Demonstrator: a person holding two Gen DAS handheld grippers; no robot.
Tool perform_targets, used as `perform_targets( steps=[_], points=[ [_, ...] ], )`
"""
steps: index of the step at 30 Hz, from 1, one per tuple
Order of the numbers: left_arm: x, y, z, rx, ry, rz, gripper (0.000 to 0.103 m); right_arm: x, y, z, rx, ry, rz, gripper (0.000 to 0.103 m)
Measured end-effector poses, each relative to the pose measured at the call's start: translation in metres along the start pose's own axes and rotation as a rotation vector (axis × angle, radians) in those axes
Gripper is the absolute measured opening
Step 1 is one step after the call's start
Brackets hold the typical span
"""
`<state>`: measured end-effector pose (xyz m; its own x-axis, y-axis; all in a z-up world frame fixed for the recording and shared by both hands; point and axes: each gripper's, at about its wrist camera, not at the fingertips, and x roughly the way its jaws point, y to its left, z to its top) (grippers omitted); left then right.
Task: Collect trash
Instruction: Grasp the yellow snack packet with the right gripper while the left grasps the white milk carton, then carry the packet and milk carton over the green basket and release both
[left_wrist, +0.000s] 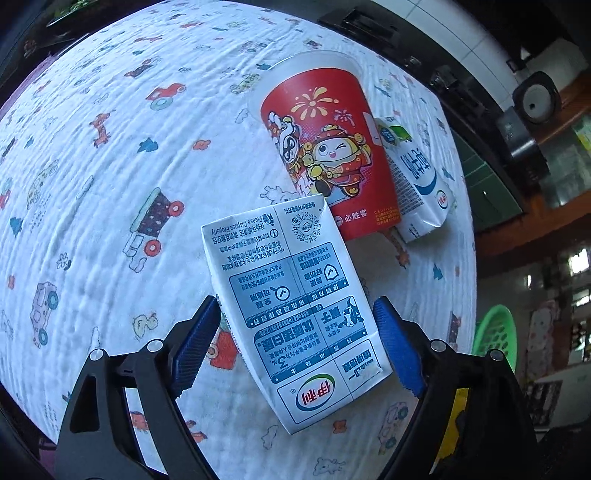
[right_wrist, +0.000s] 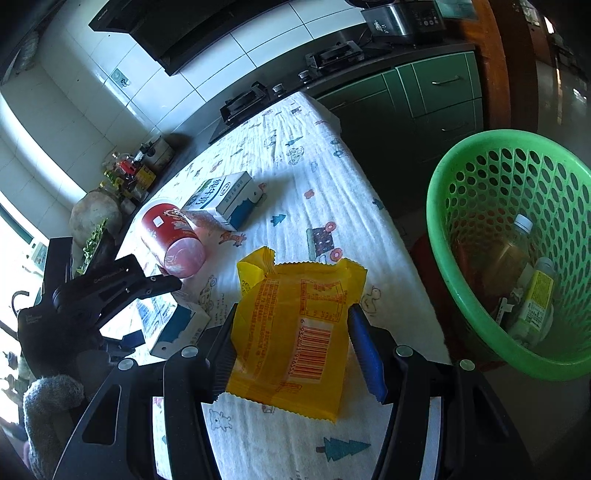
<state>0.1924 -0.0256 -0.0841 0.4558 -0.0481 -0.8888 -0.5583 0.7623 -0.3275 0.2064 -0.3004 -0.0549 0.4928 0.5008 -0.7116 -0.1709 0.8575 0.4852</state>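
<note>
1. My left gripper (left_wrist: 295, 314): jaws wide, straddling a flattened milk carton (left_wrist: 295, 314) lying on the tablecloth (left_wrist: 92, 184), long axis pointing away towards the red paper cup (left_wrist: 325, 147).
2. My right gripper (right_wrist: 291, 332): jaws narrow on a yellow wrapper (right_wrist: 291, 325), long axis forward, green basket (right_wrist: 439, 229) to its right.

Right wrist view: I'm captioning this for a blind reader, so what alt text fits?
The right gripper is closed on a yellow snack wrapper above a patterned tablecloth. A green basket holding bottles stands to the right; a red cup and milk carton lie beyond.
</note>
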Motion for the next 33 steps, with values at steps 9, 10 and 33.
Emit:
perform_targets(
  steps=[9, 10, 33],
  points=[
    [-0.045, -0.007, -0.016, 0.315, -0.025, -0.186, 0.081, -0.023, -0.006, -0.003, 0.023, -0.036, 0.001, 0.055],
    [-0.048, -0.007, -0.017, 0.346, -0.035, -0.187, 0.081, -0.026, -0.007, -0.002, 0.026, -0.040, -0.001, 0.055],
    [-0.016, -0.016, -0.038, 0.719, 0.109, -0.274, 0.079, -0.103, -0.088, 0.027, 0.144, -0.214, -0.237, 0.055]
  ],
)
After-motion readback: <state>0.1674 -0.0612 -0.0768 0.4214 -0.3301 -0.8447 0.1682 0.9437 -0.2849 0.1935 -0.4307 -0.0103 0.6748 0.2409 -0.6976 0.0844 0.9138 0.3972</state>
